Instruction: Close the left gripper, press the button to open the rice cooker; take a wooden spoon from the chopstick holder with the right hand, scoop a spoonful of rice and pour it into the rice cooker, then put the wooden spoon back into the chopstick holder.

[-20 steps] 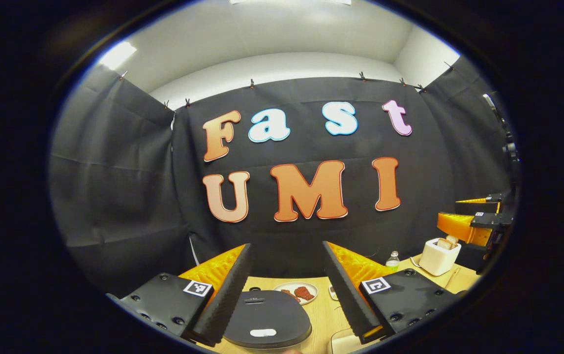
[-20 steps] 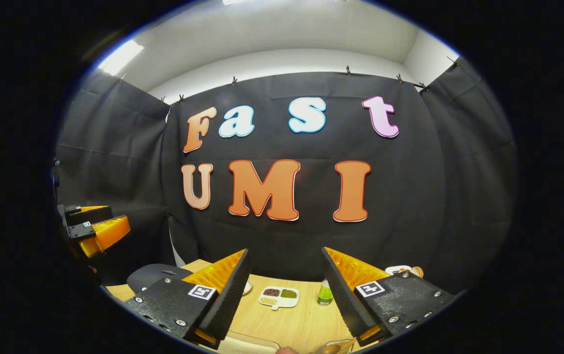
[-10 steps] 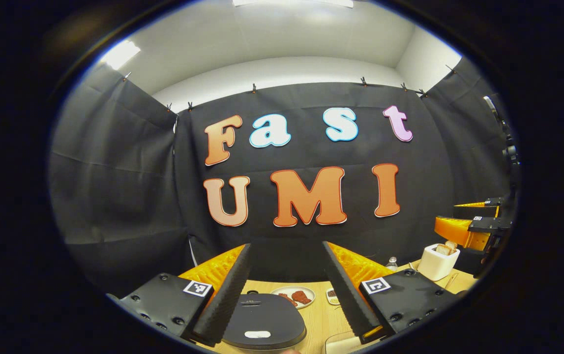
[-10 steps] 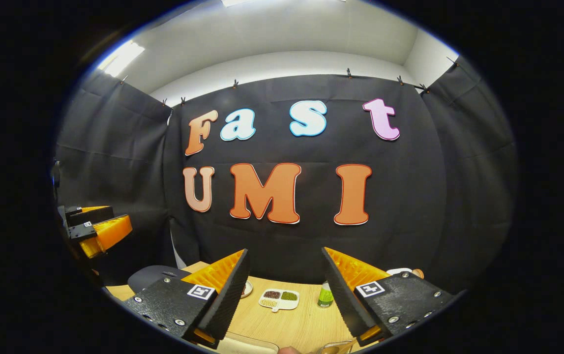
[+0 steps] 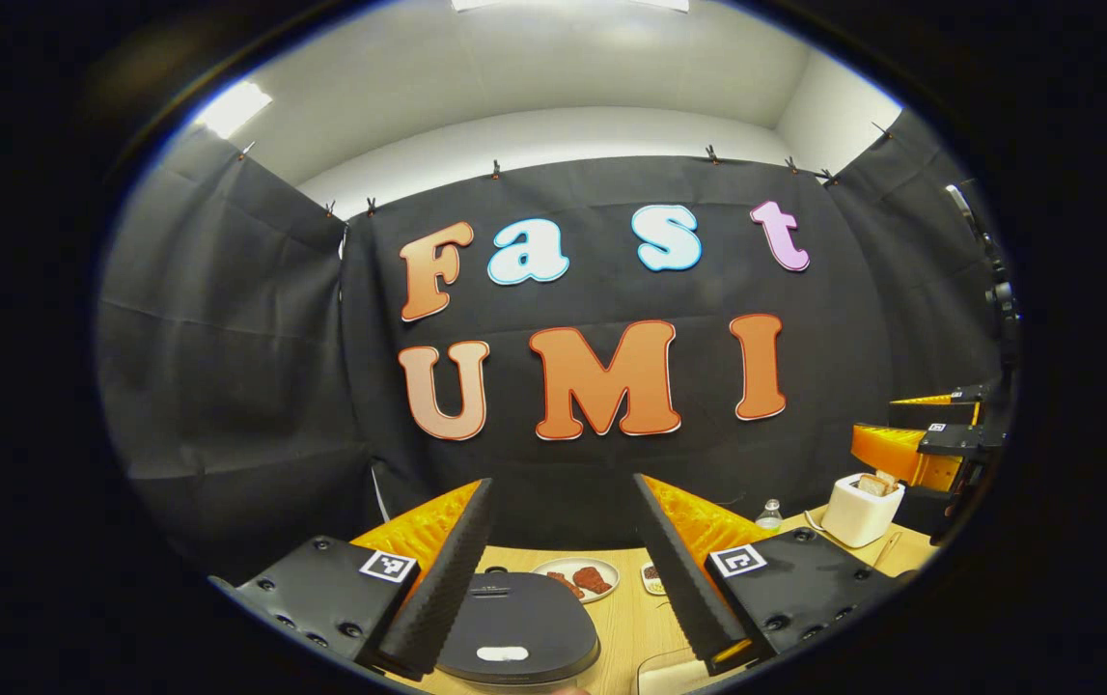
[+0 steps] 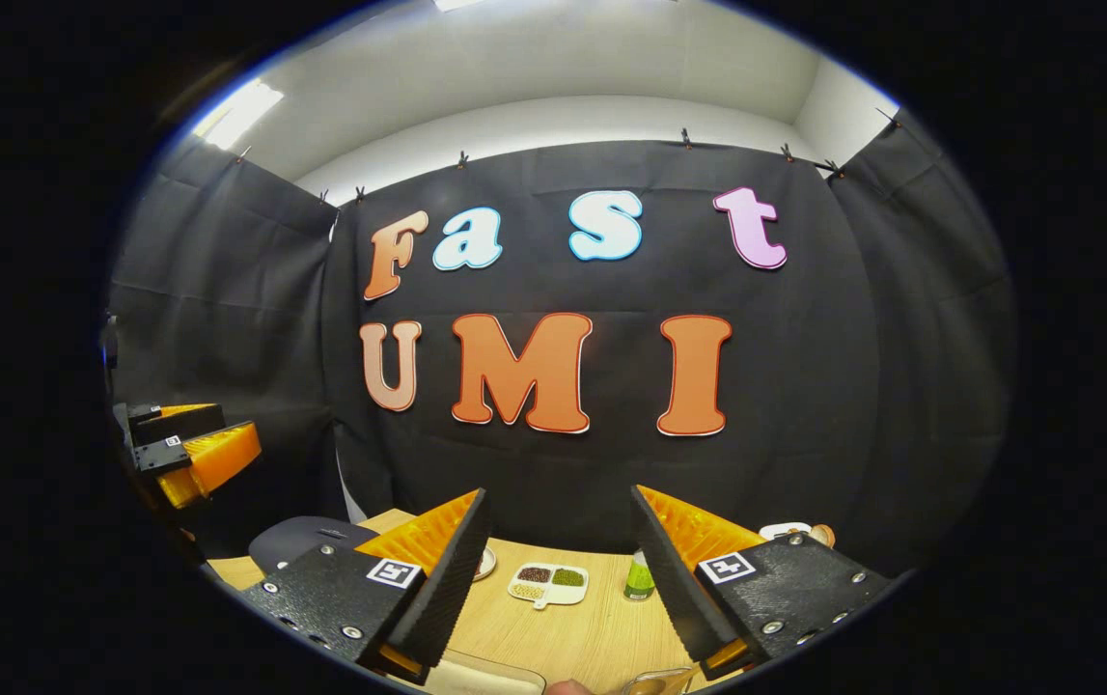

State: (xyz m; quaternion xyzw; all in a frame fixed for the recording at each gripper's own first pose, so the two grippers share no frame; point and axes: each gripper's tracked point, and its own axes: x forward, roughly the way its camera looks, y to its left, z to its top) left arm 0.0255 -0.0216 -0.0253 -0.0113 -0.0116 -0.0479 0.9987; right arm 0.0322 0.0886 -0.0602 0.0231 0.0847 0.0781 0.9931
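I hold my left gripper (image 5: 561, 569) level above the near edge of the pale wooden worktop (image 5: 632, 618), its 2 fingers spread wide and gripping nothing, with the black, round-lidded rice cooker (image 5: 517, 629) lying between and below them near that edge. The step in hand, as I judge it, is the very first: bring these fingers together before anything else, then tip the closed tips down onto the small white oval button (image 5: 502, 653) at the lid's near side, pressing squarely so they don't skid off the smooth lid (a spread gripper would straddle the button and miss it). My right gripper (image 6: 561, 569) is likewise released and empty, held level over the near edge farther right, looking past a white divided dish of grains (image 6: 548, 582) and a small green bottle (image 6: 638, 577) toward the far edge. The white square chopstick holder (image 5: 861, 509) stands near the worktop's right edge in the left gripper view; its contents are too small to make out.
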